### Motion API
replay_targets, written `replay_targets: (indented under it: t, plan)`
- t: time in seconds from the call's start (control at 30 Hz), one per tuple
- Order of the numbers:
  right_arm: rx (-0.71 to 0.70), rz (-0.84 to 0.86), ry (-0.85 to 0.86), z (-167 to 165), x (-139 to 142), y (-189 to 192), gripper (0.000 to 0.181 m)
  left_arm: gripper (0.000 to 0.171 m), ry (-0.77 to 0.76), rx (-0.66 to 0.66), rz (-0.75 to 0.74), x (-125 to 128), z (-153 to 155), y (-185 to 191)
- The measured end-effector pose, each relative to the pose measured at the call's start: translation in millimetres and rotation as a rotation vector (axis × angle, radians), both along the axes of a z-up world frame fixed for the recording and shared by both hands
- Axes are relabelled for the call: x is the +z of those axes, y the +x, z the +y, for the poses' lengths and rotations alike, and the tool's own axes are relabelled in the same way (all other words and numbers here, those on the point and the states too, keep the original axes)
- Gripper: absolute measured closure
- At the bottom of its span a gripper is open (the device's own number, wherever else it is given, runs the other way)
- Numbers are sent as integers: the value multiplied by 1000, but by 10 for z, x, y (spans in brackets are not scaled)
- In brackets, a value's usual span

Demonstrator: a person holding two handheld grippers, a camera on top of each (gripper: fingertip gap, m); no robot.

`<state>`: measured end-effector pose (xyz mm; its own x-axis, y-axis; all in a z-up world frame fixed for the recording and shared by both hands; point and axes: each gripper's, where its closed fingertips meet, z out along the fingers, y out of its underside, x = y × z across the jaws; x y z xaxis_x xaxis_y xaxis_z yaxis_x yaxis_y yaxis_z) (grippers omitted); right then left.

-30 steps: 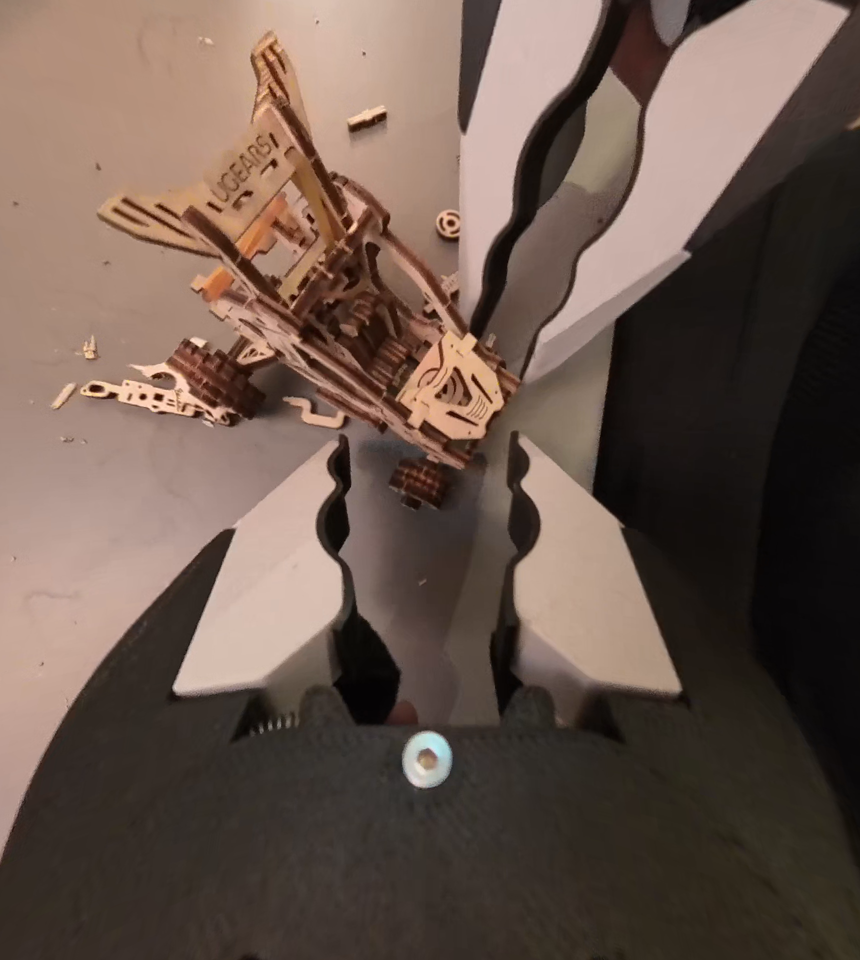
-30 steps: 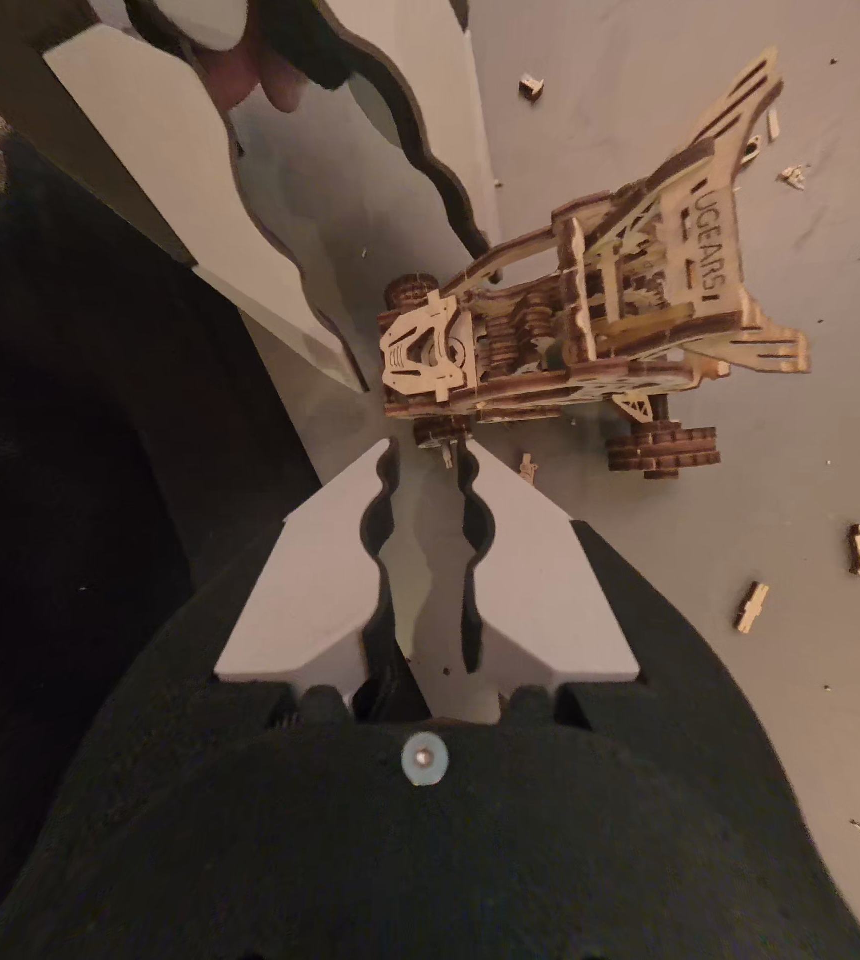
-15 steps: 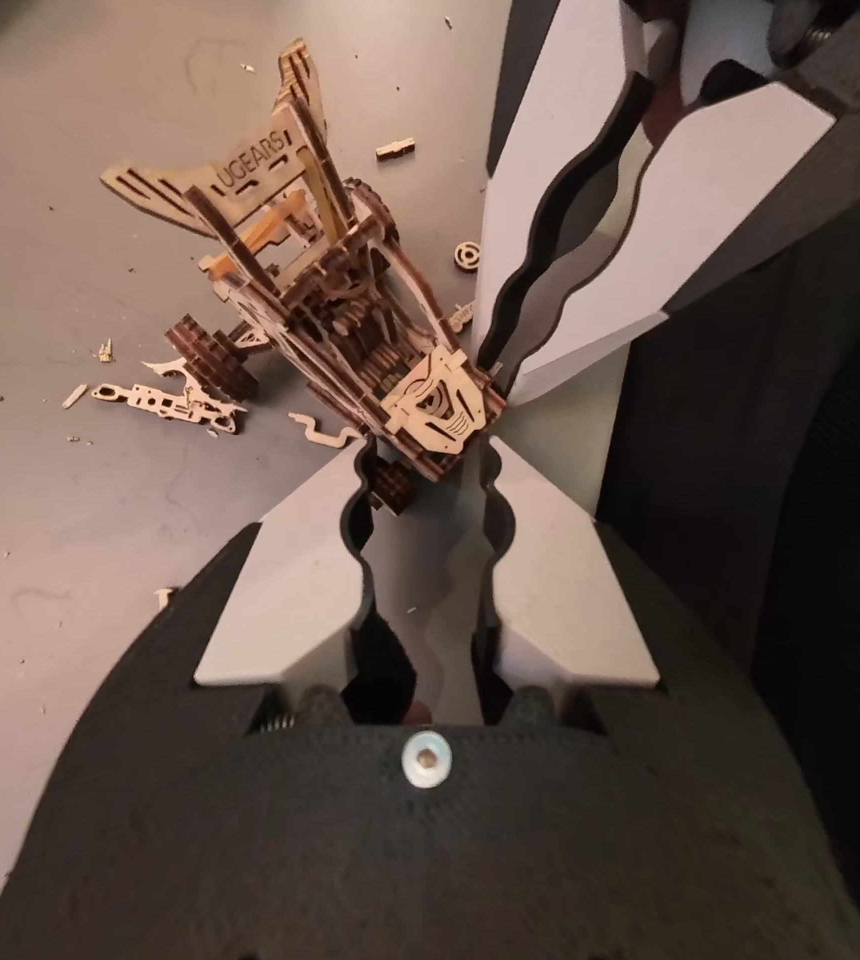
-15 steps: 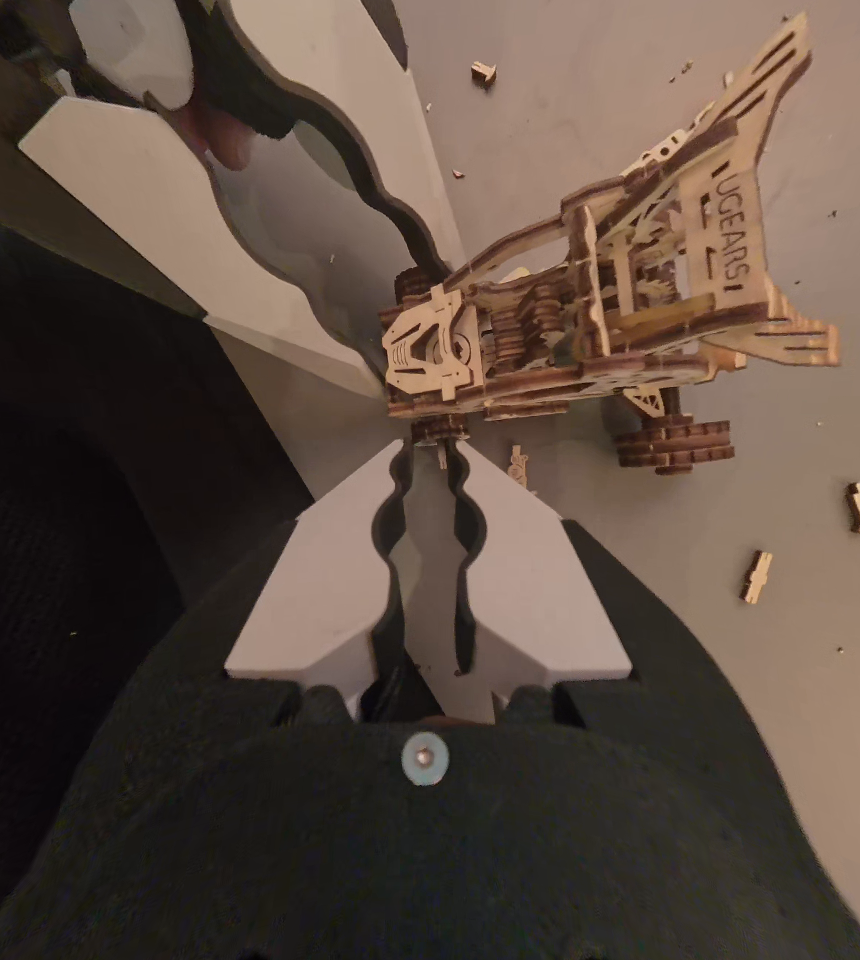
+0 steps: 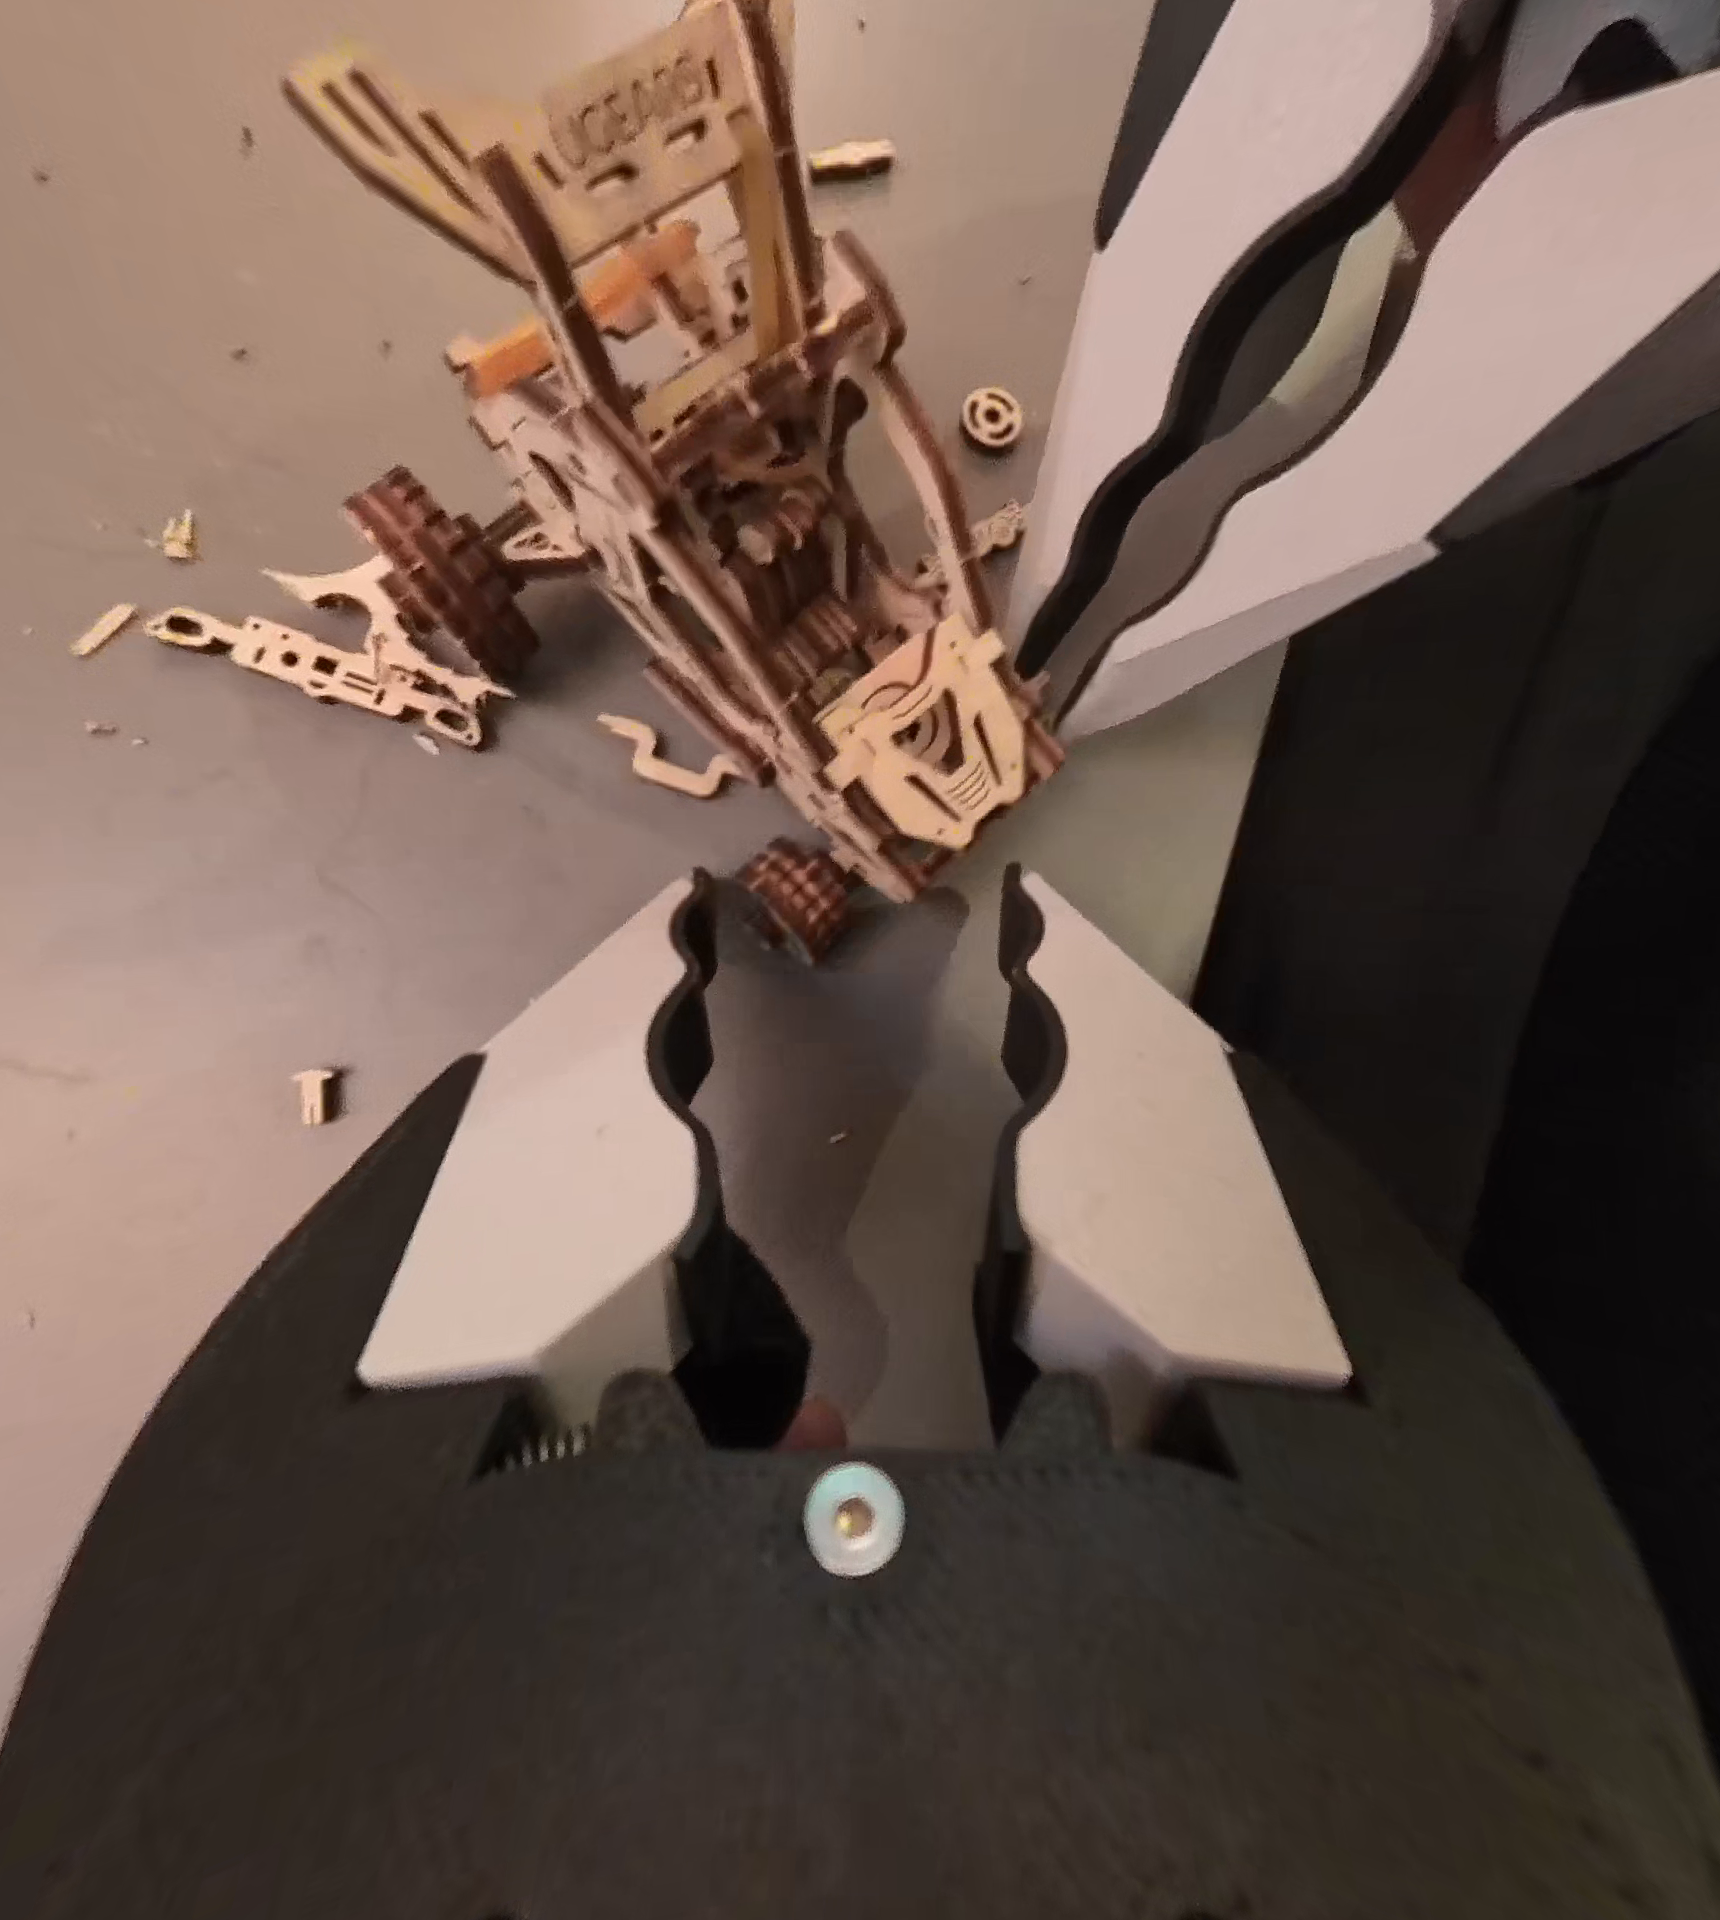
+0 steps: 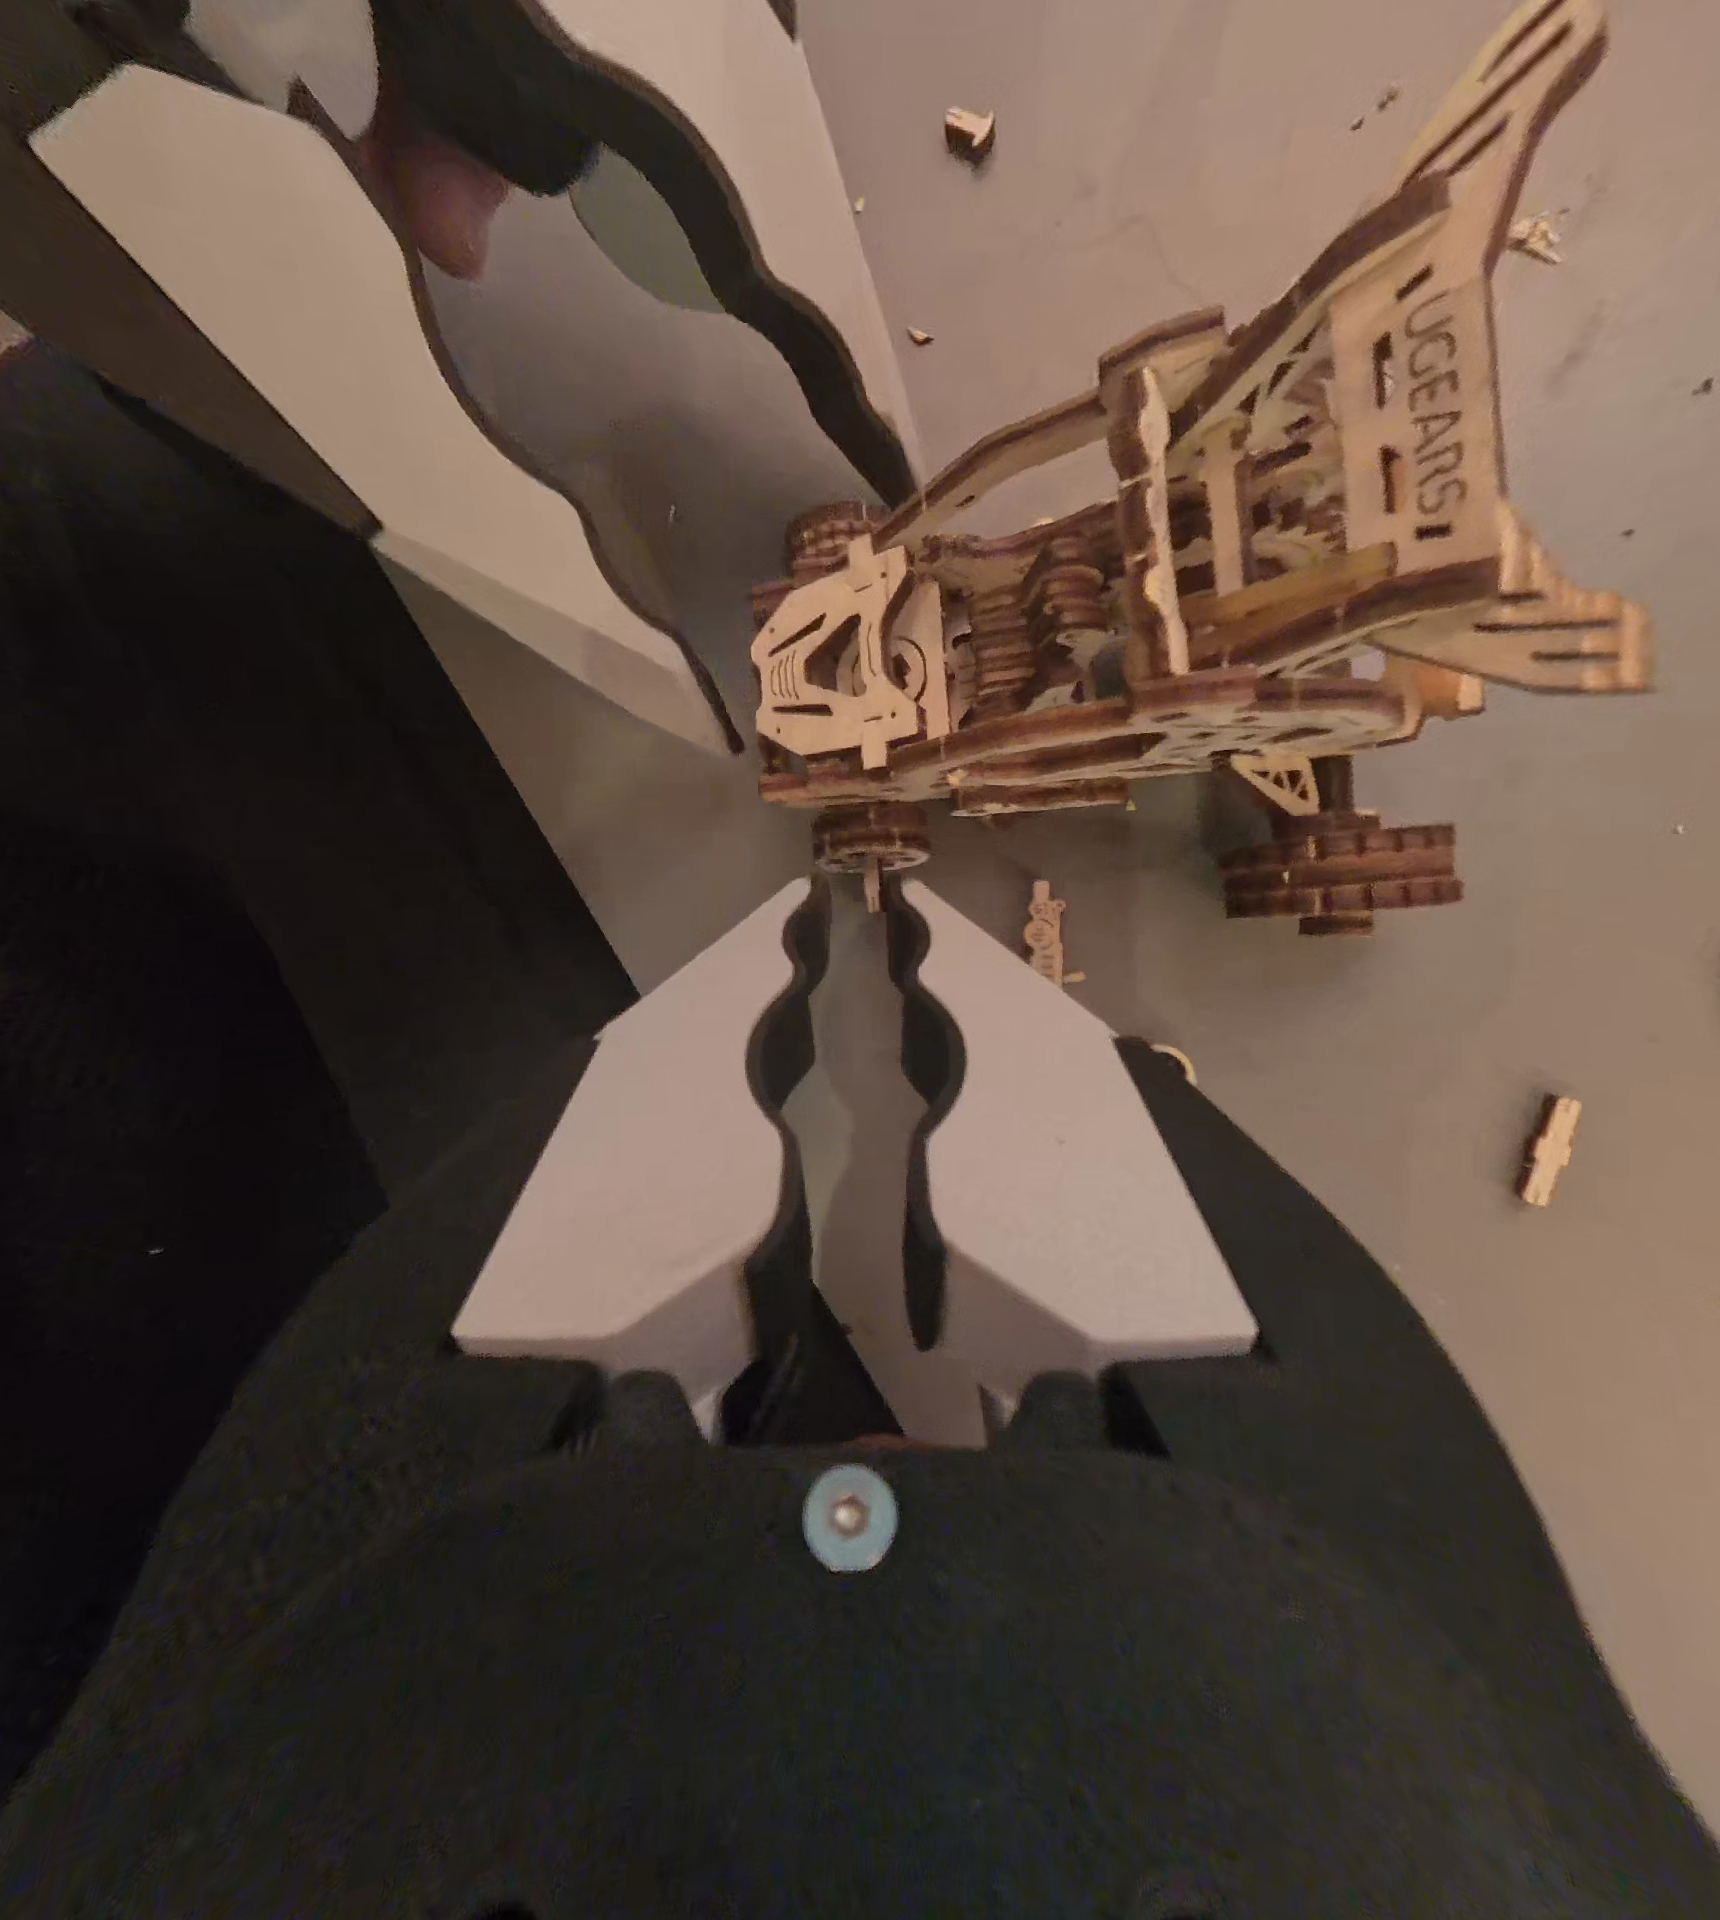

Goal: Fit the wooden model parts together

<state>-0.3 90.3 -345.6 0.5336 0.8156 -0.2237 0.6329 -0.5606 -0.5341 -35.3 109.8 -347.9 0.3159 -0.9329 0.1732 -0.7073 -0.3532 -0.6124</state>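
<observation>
One wooden model car (image 5: 742,540) stands on the grey table (image 5: 160,935), nose toward my two claws: my left claw (image 5: 851,904) gapes wide beside a front wheel (image 5: 799,914). My right claw (image 6: 861,894) is narrow, tips around a small peg under the other front wheel (image 6: 871,836); I cannot tell if it grips. About five loose wooden bits (image 5: 316,660) lie scattered beside the car.

A hobby or workshop corner, dimly lit; a plain grey worktop (image 5: 160,935) strewn with wood chips and loose laser-cut parts (image 6: 1547,1148) around a half-built wooden model (image 5: 731,499); dark carpet-like floor (image 6: 108,1039) beside it.
</observation>
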Motion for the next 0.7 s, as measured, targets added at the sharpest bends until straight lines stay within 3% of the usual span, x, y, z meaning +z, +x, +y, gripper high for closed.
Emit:
replay_targets:
  t: [0.23, 0.33, 0.43, 0.53, 0.6, 0.7]
  plan:
    - [-15, 34, -45, -57, -26, -82, 172, 120, -10, 2, -32, 6, -22, 58]
    - [-38, 30, -60, -65, -29, -22, 161, 108, -14, 3, -27, 23, 8, -22]
    - [-58, 42, -54, -43, 30, 41, 154, 105, -20, 1, -75, 172, 29, -19]
    - [-82, 60, -46, 26, 101, 96, 154, 90, -107, 21, -181, 429, 6, 153]
    - [-88, 58, -40, 53, 126, 138, 155, 85, -114, 77, -154, 441, 67, 242]
    - [-103, 76, -47, 64, 143, 162, 155, 85, -113, 151, -26, 264, 140, 297]
